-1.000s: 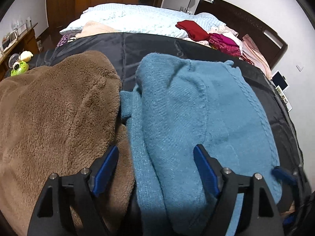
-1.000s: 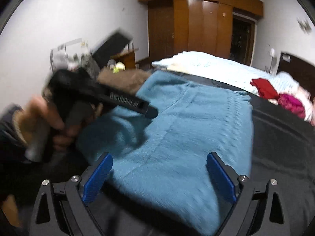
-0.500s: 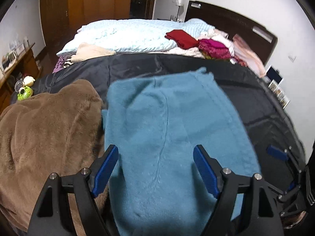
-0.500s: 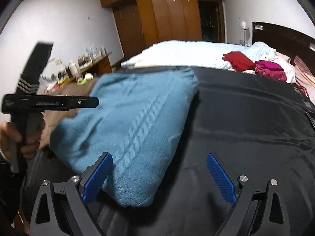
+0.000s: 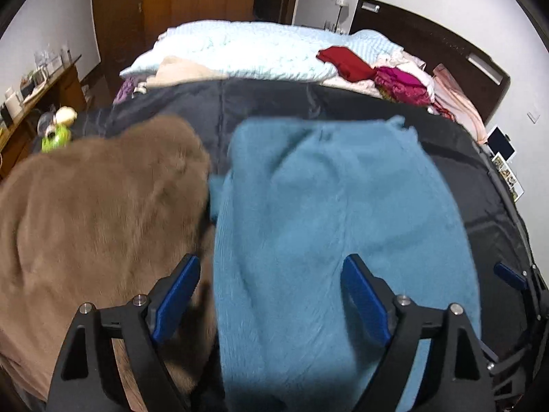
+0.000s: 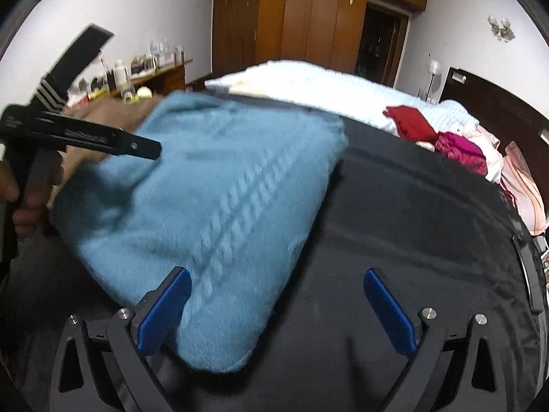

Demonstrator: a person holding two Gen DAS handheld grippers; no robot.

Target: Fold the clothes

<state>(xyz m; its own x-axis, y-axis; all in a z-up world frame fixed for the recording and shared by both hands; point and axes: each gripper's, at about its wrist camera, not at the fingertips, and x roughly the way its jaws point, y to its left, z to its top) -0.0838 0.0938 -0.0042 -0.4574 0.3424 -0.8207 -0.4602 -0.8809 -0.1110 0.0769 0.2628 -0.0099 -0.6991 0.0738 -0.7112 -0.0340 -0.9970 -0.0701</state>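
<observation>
From the left wrist camera, the left gripper (image 5: 271,295) points down over a folded blue sweater (image 5: 329,226) that lies on a dark bedcover (image 5: 480,178). Its blue-padded fingers (image 5: 178,295) are spreading wider; the sweater's near end lies below the gap between them, and neither pad presses on it. A brown fleece garment (image 5: 92,213) lies just beside the sweater on its left, their edges touching. Farther back on the bed sit a light blue quilt (image 5: 257,51), a red garment (image 5: 343,61) and a magenta one (image 5: 401,86). At the right edge, part of the right gripper (image 5: 511,274) shows.

From the right wrist camera, the right gripper (image 6: 278,309) stands released over the bedcover (image 6: 411,223), with the near right corner of the sweater (image 6: 212,213) just inside its left finger (image 6: 164,312), unclamped. The sweater's cable-knit band faces up. At left a hand (image 6: 24,195) holds the left gripper's handle above the sweater's far side. A desk (image 6: 161,72) with bottles stands against the wall.
</observation>
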